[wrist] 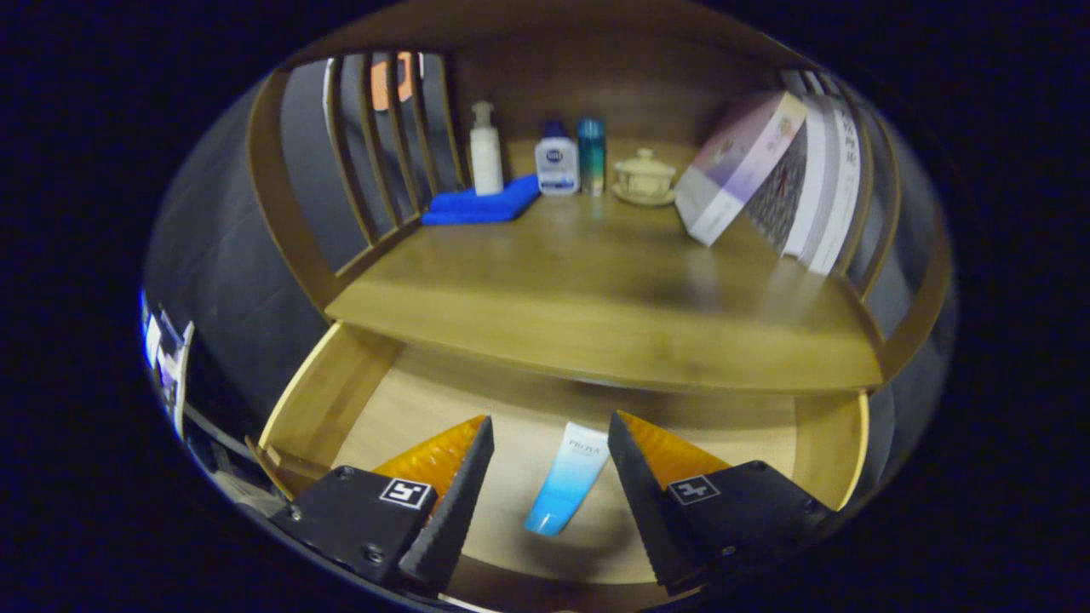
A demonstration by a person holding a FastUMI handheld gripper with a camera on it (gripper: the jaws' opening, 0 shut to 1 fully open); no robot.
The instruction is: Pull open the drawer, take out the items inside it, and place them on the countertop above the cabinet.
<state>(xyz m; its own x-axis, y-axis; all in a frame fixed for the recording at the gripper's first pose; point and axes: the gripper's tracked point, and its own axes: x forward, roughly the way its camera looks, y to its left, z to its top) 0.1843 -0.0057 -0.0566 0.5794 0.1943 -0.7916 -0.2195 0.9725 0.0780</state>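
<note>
Gripper view: the hand-held gripper (549,426) is spread wide, the tube (566,478) lying between its fingers.

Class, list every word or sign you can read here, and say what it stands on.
Tube in drawer, between open gripper's fingers: print too small.
Bottle label: blurred.
Books' covers: blurred.
Nothing quotable.
</note>
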